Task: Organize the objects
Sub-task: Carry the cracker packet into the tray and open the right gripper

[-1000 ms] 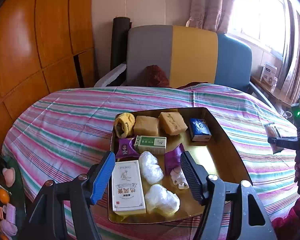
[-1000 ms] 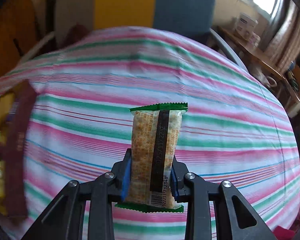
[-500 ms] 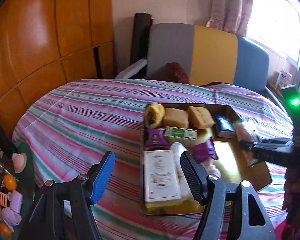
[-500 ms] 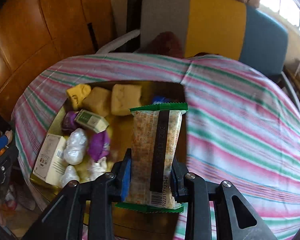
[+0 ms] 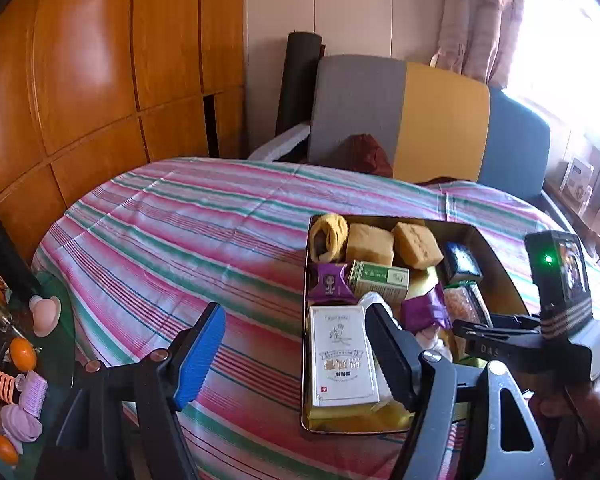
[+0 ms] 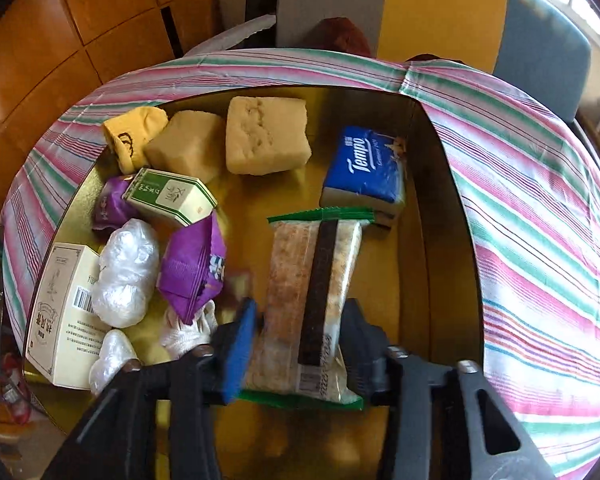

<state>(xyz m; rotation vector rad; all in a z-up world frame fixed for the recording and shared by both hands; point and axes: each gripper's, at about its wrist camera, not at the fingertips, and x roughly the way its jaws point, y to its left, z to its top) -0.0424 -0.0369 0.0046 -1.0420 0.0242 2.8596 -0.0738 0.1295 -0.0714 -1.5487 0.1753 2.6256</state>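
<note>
A gold tray [image 6: 440, 240] sits on the striped tablecloth, filled with several small items. A green-edged snack packet [image 6: 312, 292] lies on the tray floor just below a blue Tempo tissue pack [image 6: 368, 168]. My right gripper [image 6: 298, 340] straddles the packet's near end; its jaws are opening and the pads stand slightly off the wrapper. In the left wrist view the right gripper [image 5: 476, 332] reaches into the tray [image 5: 496, 272] over the packet [image 5: 464, 304]. My left gripper [image 5: 296, 320] hangs open and empty at the tray's left rim, near a white box [image 5: 340, 356].
The tray also holds two cake blocks [image 6: 264, 140], a yellow sock roll [image 6: 134, 136], a green-white box [image 6: 168, 196], purple packets [image 6: 192, 268] and white wrapped lumps [image 6: 126, 276]. A colour-block chair [image 5: 420, 120] stands behind the table. A small glass side table [image 5: 16, 360] with trinkets is at the left.
The right gripper carried the snack packet from over the cloth to the tray, lowered it, and its jaws have parted. The left gripper drifted left, so the tray sits further right in its view.
</note>
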